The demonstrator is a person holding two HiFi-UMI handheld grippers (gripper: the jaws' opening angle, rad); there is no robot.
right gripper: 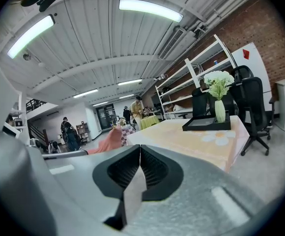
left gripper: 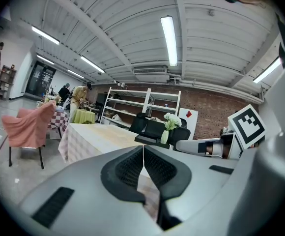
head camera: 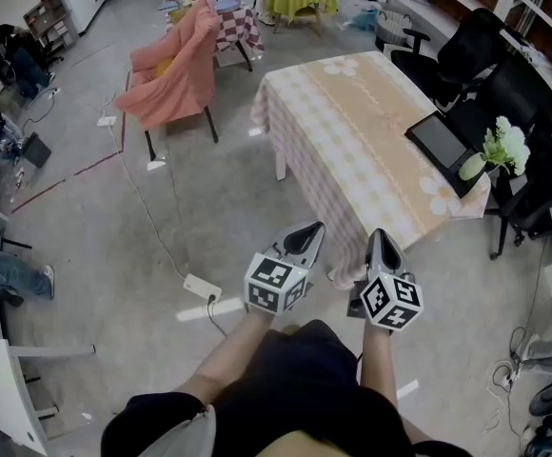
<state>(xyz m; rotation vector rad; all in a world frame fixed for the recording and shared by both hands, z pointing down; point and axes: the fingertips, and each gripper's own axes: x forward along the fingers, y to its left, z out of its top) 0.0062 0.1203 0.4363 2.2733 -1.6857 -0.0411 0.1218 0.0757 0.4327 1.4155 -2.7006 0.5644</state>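
You hold both grippers low in front of your body, side by side, tips aimed at the near corner of the table (head camera: pixel 352 131). The left gripper (head camera: pixel 305 233) has its jaws pressed together with nothing between them. The right gripper (head camera: pixel 382 241) is likewise closed and empty. That suits a carrying pose, since nothing lies within reach to grasp.

The table, under a checked cloth, stands just ahead, nearest your right gripper but not touching it. At its far right end sit 1 black tray (head camera: pixel 440 141) and 1 vase (head camera: pixel 472 166) of white flowers, well apart from you. A chair (head camera: pixel 176 69) draped in pink stands off to your left.
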